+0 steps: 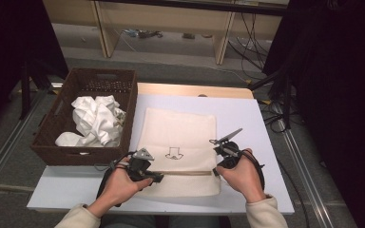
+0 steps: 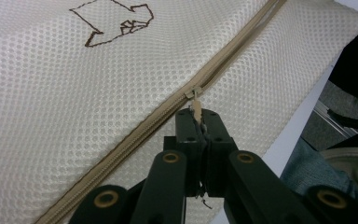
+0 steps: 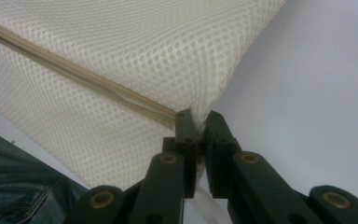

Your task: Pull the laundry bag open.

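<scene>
broadly, a white table (image 1: pixel 266 137) carries a brown woven basket (image 1: pixel 52 128) at its left, with crumpled white cloth (image 1: pixel 97 118) inside, and beside it a cream mesh bag (image 1: pixel 180 128) lying flat in the middle, a small brown outline drawing (image 1: pixel 173 153) stitched on its face. the bag's zipper (image 1: pixel 190 173) runs across the near part of the bag, roughly left to right from the person's seat, so its long axis lies between the two grippers.

the left gripper (image 1: pixel 156 178) sits at the left end of that line, jaws closed on the zipper pull (image 2: pixel 196 108). the right gripper (image 1: pixel 216 172) is at the bag's right edge, jaws pinched together on a fold of mesh at the corner (image 3: pixel 200 116) where the zipper ends. the relation that seems to matter: the slider (image 2: pixel 192 92) lies just ahead of the left jaws, and the track runs away from it toward the right gripper, which looks placed to hold the bag taut. the left hand is the one on the pull, so any slide would likely be its job.

the high view gives the layout but hides both grips under the hands. the left gripper view alone shows the tan pull caught between the jaw tips; whether the zipper is open behind the slider cannot be told. the right gripper view alone shows the mesh bunched in its jaws.
</scene>
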